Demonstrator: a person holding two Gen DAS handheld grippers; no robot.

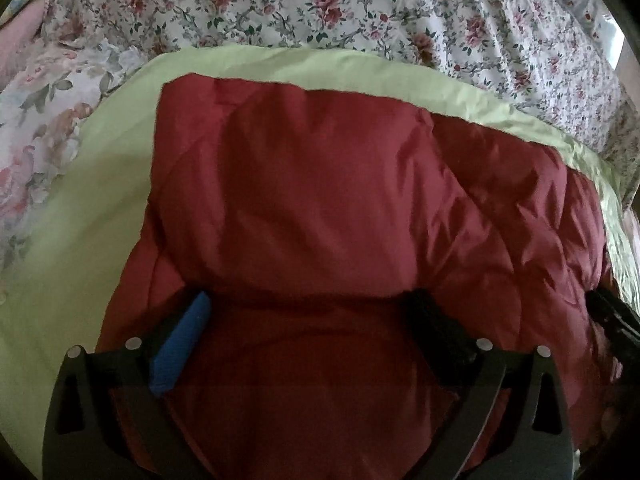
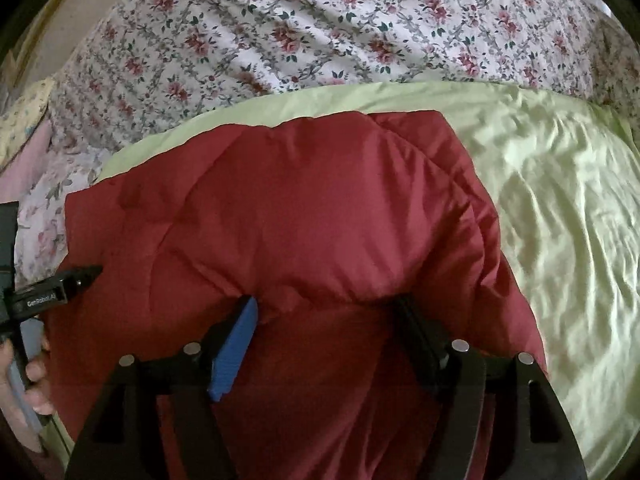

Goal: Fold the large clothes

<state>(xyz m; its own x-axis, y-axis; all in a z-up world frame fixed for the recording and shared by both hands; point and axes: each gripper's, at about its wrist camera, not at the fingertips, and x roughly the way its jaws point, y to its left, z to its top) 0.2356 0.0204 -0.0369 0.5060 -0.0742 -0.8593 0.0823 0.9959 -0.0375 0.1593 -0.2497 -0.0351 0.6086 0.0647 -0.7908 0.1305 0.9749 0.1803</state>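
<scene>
A dark red padded garment [image 1: 320, 200] lies folded on a light green sheet [image 1: 96, 184]; it also shows in the right wrist view [image 2: 280, 220]. My left gripper [image 1: 308, 308] is open, its fingers spread wide and pressed against the garment's near fold, with red fabric bulging between them. My right gripper [image 2: 324, 308] is open the same way on the garment's right part. The left gripper also shows at the left edge of the right wrist view [image 2: 76, 276], held by a hand. The garment's near edge is hidden under the grippers.
The green sheet [image 2: 560, 220] lies on a bed covered with a floral spread [image 2: 320, 32]. A floral pillow [image 1: 44, 120] and pink fabric [image 1: 20, 28] lie at the far left. The bed's edge shows at the far right [image 1: 624, 80].
</scene>
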